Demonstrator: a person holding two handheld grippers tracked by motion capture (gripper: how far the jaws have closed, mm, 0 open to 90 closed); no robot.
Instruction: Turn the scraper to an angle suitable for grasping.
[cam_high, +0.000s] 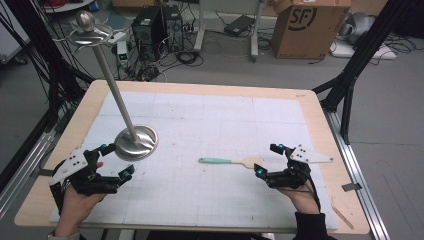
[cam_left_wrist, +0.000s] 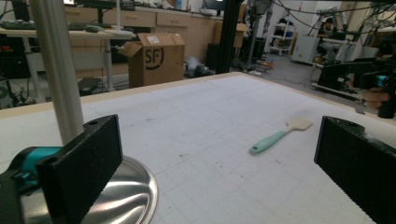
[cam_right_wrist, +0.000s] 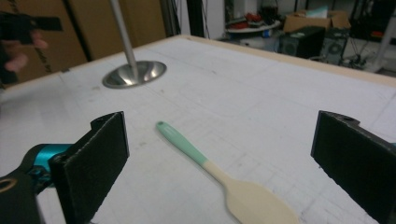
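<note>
Left tongs (cam_high: 114, 162) gape empty beside the steel stand's base (cam_high: 136, 142). Mid-bench, the mint-handled spatula (cam_high: 231, 161) lies flat. Right tongs (cam_high: 266, 160) hover wide open at its blade; next, probably close on it.

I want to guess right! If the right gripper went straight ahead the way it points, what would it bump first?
Probably the spatula: it lies on the table between the open jaws of the right gripper, blade end nearest.

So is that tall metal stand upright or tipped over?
Upright. The stand sits flat on its round base on the table, its pole rising straight to the hooks on top.
</note>
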